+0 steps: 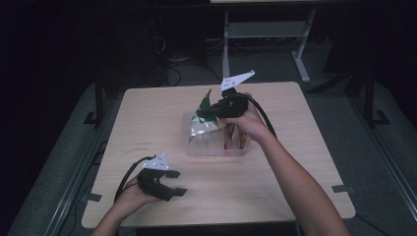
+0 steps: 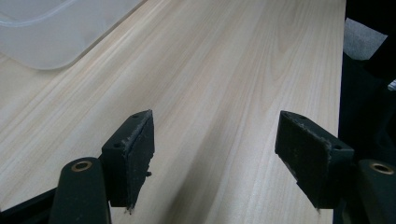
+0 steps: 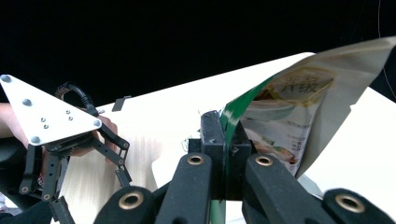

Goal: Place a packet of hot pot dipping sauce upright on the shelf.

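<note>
Right gripper (image 1: 215,109) holds green packet (image 1: 205,107) above bin (image 1: 216,146).

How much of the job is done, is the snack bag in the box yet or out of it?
Done: the right gripper has clamped the edge of the green snack bag. In hand: it holds the bag tilted above the clear plastic box, which has other items inside; whether the bag is going in or coming out cannot be told. Left: setting the bag down. The left gripper waits open near the table's front edge.

Light wooden table (image 1: 157,123) — metal-legged desk frame (image 1: 265,34) on floor beyond.
</note>
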The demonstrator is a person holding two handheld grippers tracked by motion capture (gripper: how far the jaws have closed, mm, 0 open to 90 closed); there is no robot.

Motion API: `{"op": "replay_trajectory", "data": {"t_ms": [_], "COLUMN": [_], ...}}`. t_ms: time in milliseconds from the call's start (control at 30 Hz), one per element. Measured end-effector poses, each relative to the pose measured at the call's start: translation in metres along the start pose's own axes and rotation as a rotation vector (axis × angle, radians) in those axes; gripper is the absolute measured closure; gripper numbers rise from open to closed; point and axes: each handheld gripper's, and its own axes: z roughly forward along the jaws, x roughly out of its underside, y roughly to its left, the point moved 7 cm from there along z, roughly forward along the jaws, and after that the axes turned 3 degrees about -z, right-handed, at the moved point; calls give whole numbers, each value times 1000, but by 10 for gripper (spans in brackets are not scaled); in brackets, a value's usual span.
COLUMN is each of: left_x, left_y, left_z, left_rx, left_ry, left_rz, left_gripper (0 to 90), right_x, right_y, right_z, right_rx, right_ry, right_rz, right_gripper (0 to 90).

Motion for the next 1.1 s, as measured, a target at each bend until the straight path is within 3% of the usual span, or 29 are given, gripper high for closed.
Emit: {"op": "replay_trajectory", "data": {"t_ms": [400, 633, 1100], "left_x": [0, 1, 1], "left_y": [-1, 0, -1], "left_z": [-1, -1, 0], "left_rx": [4, 7, 14], "left_ry": [-1, 7, 11], "left_rz": [2, 5, 7], "left_gripper": [280, 280, 274], "right_x": [-9, -1, 11], "right_y": [-5, -9, -10], "right_z": [15, 28, 41], "right_rx": [24, 38, 54], "right_ry": [65, 119, 175], "right_rz": [-3, -2, 11], "right_gripper": [900, 900, 900]}}
